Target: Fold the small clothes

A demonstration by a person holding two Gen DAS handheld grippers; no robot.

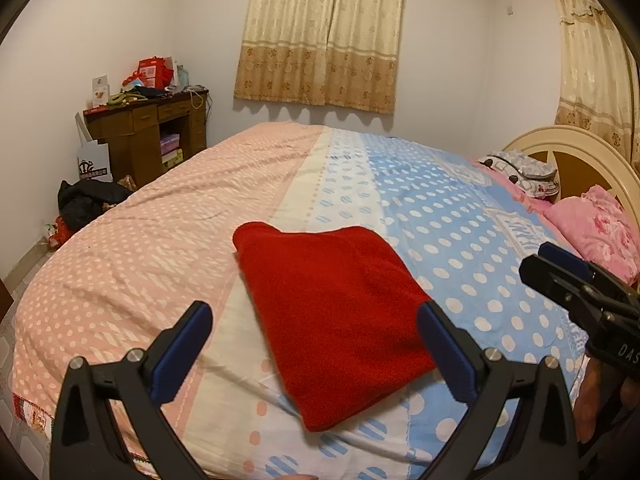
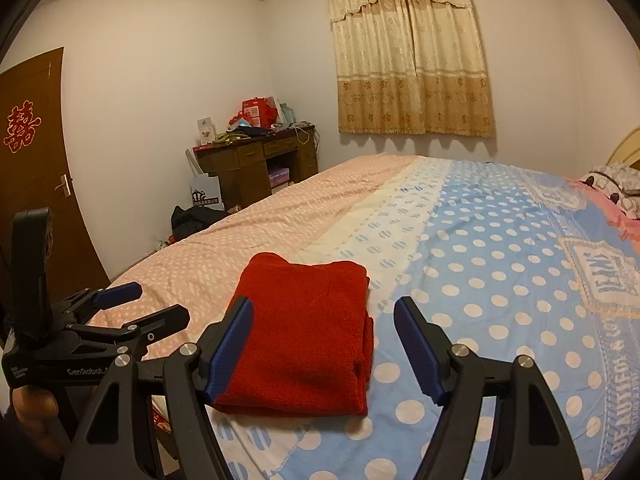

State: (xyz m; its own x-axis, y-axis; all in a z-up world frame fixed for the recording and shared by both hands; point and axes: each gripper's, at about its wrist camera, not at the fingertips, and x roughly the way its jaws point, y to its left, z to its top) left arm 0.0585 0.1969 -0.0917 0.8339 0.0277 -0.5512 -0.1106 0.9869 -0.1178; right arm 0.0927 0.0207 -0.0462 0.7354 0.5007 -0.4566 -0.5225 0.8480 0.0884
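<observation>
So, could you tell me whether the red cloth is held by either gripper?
No, the folded red cloth lies free on the bed.

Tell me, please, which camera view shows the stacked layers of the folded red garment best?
The right wrist view: the red garment turns its layered right edge to the camera. The left wrist view shows mostly its flat top.

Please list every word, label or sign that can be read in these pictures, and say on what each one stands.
"GenRobot" (end cut off): side of the left gripper.
"DAS" (cut off): body of the right gripper.
"JEANS" and "BEAUTIFUL &": bedsheet.
Red double-happiness sign: door.
White bag and small gripper label: too blurred.
</observation>
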